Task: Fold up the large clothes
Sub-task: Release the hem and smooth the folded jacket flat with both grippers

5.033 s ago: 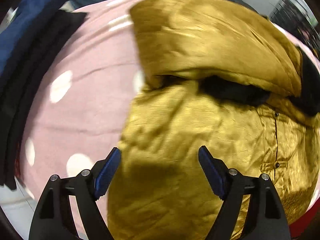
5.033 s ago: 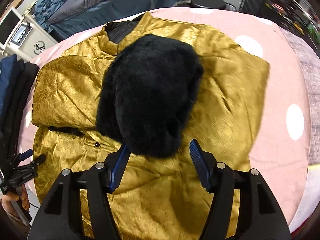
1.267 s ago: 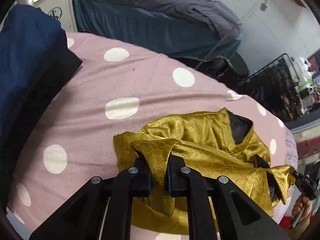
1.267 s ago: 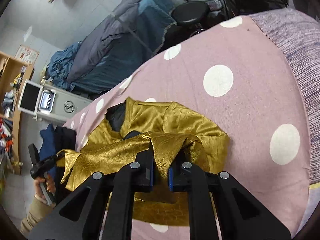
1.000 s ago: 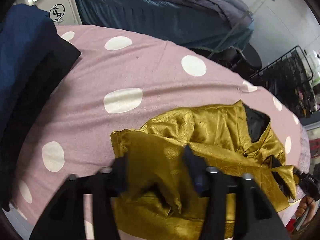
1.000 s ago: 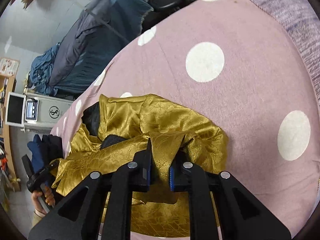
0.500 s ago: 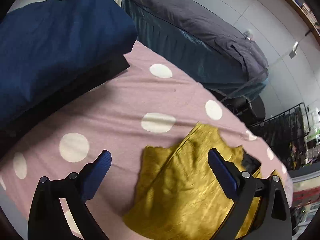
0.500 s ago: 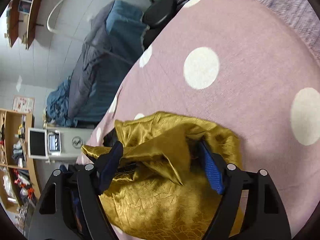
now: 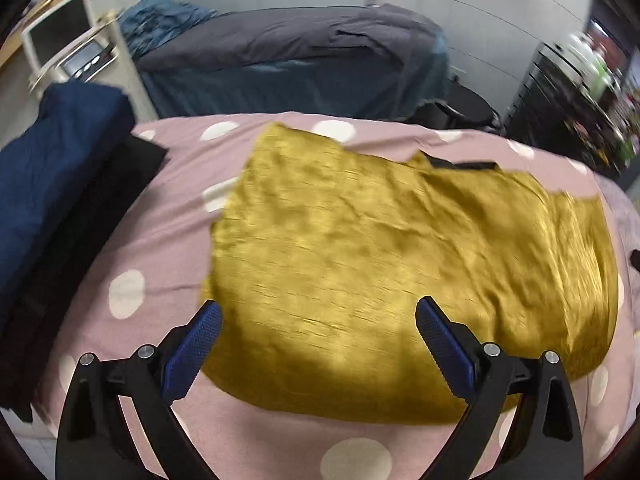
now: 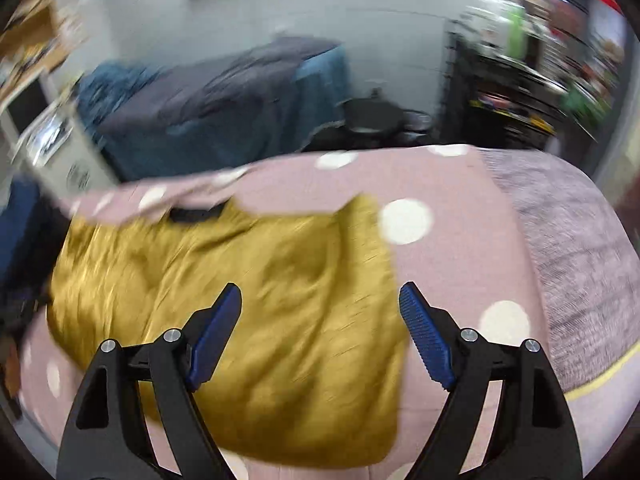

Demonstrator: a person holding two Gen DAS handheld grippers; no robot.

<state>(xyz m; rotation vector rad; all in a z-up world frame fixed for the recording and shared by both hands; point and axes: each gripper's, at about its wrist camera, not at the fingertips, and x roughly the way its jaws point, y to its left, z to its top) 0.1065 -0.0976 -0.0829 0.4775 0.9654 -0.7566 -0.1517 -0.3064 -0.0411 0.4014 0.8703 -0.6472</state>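
Observation:
A shiny gold jacket (image 9: 400, 264) lies folded into a wide rectangle on the pink polka-dot cover (image 9: 168, 216), a strip of its black collar lining (image 9: 464, 165) showing at the far edge. My left gripper (image 9: 318, 332) hovers open above the jacket's near left part, nothing between its blue pads. In the right wrist view the same jacket (image 10: 248, 304) is blurred by motion. My right gripper (image 10: 320, 320) stands open over its near right part, holding nothing.
A stack of dark blue and black folded clothes (image 9: 60, 184) lies along the left of the pink cover. A bed with grey and blue bedding (image 9: 296, 64) stands behind. A black stool (image 10: 368, 116) and dark shelving (image 10: 520, 92) are at the back right. A grey-purple blanket (image 10: 580, 264) covers the right side.
Both grippers were shut on gold fabric corners, then opened and let go. The jacket now lies flat, folded over, and both grippers have drawn back and risen above it.

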